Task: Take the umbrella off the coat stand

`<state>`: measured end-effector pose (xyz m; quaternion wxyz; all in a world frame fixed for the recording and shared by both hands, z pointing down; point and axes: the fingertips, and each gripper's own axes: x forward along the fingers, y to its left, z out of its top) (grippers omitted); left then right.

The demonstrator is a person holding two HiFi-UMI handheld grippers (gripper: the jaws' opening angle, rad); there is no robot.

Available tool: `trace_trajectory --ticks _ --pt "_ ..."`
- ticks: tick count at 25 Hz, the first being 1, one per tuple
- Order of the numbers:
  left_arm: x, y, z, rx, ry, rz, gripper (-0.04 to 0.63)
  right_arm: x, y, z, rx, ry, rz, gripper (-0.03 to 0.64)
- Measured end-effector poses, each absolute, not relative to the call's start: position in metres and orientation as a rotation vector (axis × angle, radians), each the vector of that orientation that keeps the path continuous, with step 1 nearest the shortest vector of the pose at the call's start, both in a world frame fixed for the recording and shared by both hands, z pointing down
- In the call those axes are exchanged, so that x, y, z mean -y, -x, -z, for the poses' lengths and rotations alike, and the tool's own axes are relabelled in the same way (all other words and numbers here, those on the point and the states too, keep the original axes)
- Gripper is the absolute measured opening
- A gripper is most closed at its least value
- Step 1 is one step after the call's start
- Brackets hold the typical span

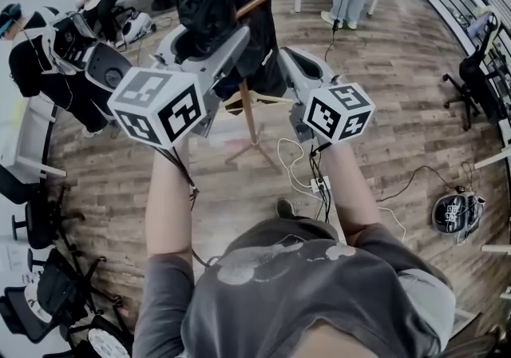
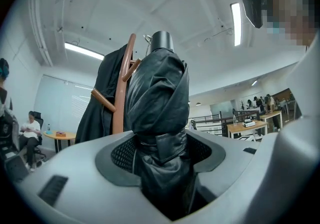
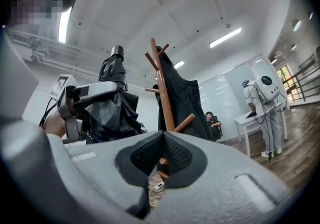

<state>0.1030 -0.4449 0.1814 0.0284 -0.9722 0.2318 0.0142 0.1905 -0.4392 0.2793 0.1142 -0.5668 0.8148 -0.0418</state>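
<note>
Black folded umbrella [image 2: 157, 93] gripped firmly by left gripper [image 2: 160, 150], just left of wooden coat stand [image 3: 161, 88]. Right gripper [image 3: 162, 143] closed, holding nothing. Umbrella seems unhooked; next, carry it clear.

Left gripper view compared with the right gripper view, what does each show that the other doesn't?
Only the left gripper view: the umbrella clamped between that gripper's own jaws, and desks by a railing. Only the right gripper view: the left gripper from the side, the right gripper shut and empty, and a standing person in white. Both: the umbrella and the coat stand with its dark coat.
</note>
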Motion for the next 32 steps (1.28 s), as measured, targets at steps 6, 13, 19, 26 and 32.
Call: trace_trajectory --ticks 6,13,19,26,32 --pt "0.409 -0.074 -0.204 -0.669 3.071 -0.063 0.273 0.397 -0.165 -0.288 -2.394 1.712 0.142 -0.002" --pt "0.356 -0.034 -0.236 -0.607 3.146 -0.027 0.275 0.343 -0.133 -0.293 -2.366 1.766 0.172 -0.002" --pt "0.318 0.005 -0.276 -0.559 3.21 0.063 0.275 0.3 -0.097 -0.309 -2.327 1.814 0.223 -0.002" --pt "0.283 0.036 -0.321 -0.495 3.275 0.096 0.275 0.252 -0.073 -0.339 -2.29 1.918 0.277 -0.002" --pt "0.26 0.05 -0.358 -0.413 3.379 0.105 0.275 0.227 -0.053 -0.366 -2.286 1.965 0.367 -0.002"
